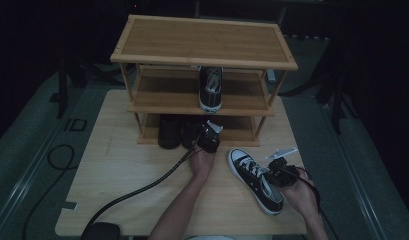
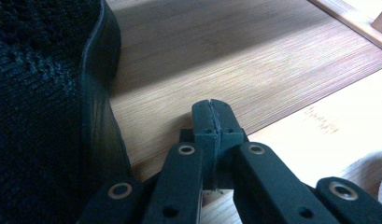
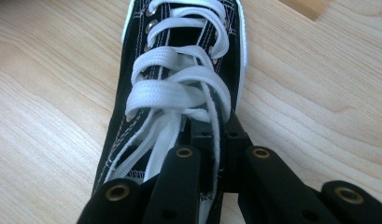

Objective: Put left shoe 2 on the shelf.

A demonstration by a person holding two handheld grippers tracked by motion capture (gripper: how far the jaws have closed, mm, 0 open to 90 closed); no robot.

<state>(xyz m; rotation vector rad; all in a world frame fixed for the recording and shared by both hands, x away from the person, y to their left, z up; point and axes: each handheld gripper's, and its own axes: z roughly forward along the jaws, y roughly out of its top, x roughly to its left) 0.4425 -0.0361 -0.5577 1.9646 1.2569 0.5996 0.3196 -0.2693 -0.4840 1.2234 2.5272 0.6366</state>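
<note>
A black lace-up sneaker [image 1: 255,181] with white laces and a white toe cap lies on the table at the right, toe pointing away. My right gripper [image 1: 278,168] is shut on the lace-side edge of this sneaker [image 3: 179,70], and the upper's edge runs between the jaws of the right gripper [image 3: 217,129]. My left gripper [image 1: 210,138] sits at the front of the rack's bottom shelf, shut with nothing in it. In its own view the left gripper [image 2: 212,112] hovers over the shelf board [image 2: 254,65], just right of a dark knit shoe [image 2: 39,102].
A three-tier wooden shoe rack [image 1: 204,41] stands at the table's far side. A matching black sneaker [image 1: 211,88] rests on its middle shelf. Two dark shoes [image 1: 169,131] sit at the left of the bottom shelf. A thick cable [image 1: 142,190] trails across the table.
</note>
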